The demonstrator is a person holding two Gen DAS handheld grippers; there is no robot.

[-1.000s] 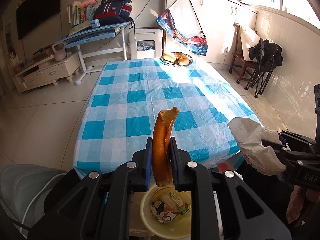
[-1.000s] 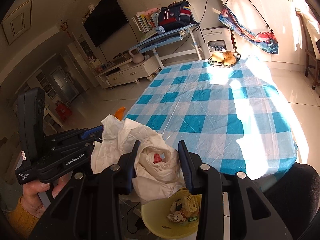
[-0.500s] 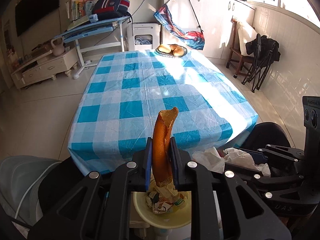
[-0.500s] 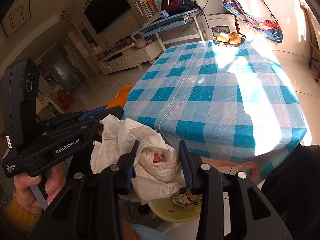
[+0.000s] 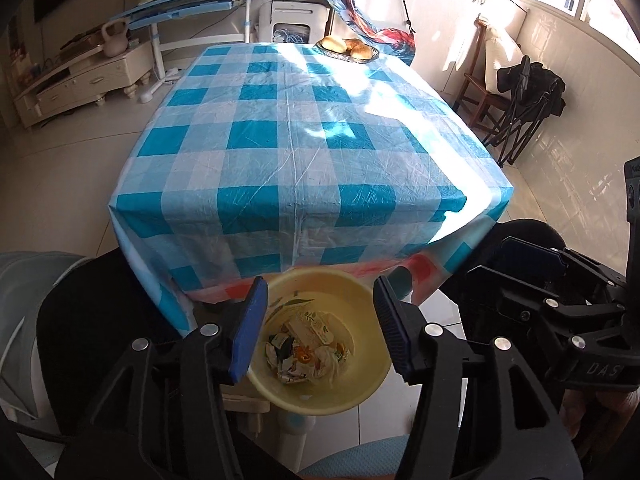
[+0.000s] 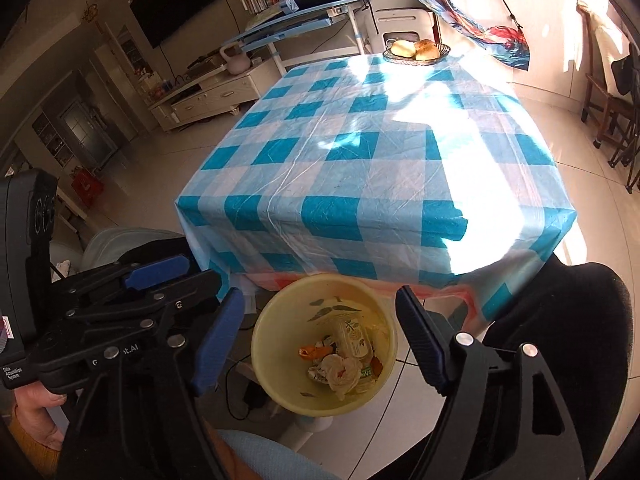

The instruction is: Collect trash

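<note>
Both loads have left the grippers since a second ago: peel and crumpled paper now lie in the yellow bin (image 5: 320, 396) with the other trash (image 6: 340, 364). Left gripper (image 5: 320, 320) jaws opening, nothing between them, hanging over the bin. Right gripper (image 6: 320, 336) jaws opening too, also empty, above the same bin. Bin stands on the floor just beside the checked table's (image 5: 304, 152) near edge.

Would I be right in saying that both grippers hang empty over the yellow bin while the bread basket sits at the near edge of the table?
Nearly: the bread basket sits at the table's far edge, as the right wrist view shows. Both grippers, left and right, do hang empty over the yellow bin.
</note>
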